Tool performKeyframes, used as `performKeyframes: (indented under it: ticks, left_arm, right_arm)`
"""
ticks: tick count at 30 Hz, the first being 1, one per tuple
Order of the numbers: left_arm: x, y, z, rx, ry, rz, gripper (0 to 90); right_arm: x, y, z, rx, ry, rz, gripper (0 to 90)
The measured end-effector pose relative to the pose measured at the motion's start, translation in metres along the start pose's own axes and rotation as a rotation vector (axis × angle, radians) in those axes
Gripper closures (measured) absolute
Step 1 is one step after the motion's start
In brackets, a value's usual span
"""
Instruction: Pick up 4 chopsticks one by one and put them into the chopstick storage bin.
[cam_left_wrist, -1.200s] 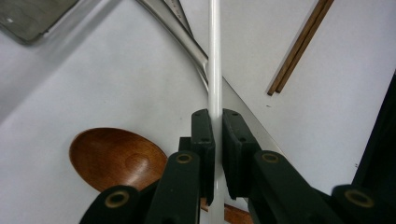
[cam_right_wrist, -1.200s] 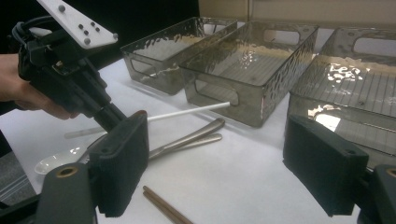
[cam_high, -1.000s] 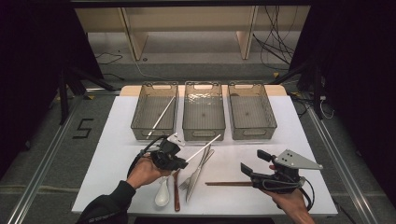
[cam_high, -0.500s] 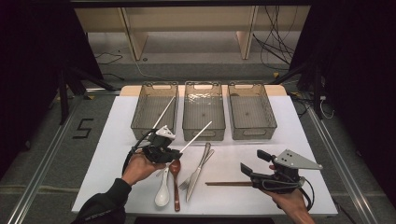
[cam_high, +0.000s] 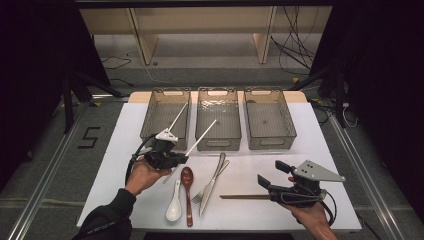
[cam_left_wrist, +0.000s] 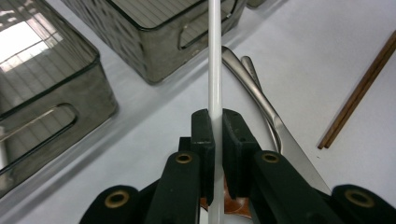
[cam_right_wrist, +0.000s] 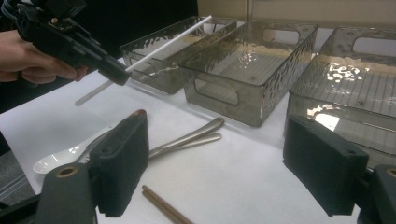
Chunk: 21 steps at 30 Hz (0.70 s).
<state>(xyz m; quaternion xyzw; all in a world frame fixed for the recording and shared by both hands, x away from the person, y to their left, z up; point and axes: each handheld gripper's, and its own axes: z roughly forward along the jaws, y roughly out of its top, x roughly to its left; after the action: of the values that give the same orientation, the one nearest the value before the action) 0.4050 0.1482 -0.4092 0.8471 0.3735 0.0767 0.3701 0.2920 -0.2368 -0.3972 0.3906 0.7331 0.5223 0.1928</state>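
Left bin: left of the middle bin, on the desk; one white chopstick already leans inside it, so the sorting looks begun.
Left gripper: in front of the left bin, jaws clamped on a white chopstick (the left gripper view shows the pads pinching it on both sides).
White chopstick, place: off the desk, slanting up from the left gripper toward the near edge of the middle bin; not yet in any bin.
Spoons: a white spoon and a brown spoon lie on the desk in front of the middle bin, untouched.
Fork and knife: a fork and a knife lie crossed just right of the spoons, also unsorted.
Brown chopsticks: flat on the desk, front-right of the middle bin, beside the right gripper.
Right gripper: front-right of the middle bin, jaws wide apart and holding nothing.
Right bin: right of the middle bin; looks empty, as does the middle one.
Judged progress: early; one piece binned, one in hand, the rest still to go.
Hard to tell: whether the brown chopsticks are a full pair throughout (their near end is hidden by the right gripper); the fork's tines are partly under the knife.
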Motion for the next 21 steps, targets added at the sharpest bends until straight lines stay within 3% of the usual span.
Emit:
performKeyframes:
  ticks: [12,21]
  left_arm:
    - [0.018,0.003,-0.012,-0.058,0.025,-0.064,83.6]
    - [0.033,0.013,-0.019,-0.092,0.051,-0.081,83.6]
  right_arm:
    - [0.0,-0.001,0.0,0.002,-0.004,0.007,23.5]
    - [0.0,-0.001,0.001,0.007,-0.008,0.009,23.5]
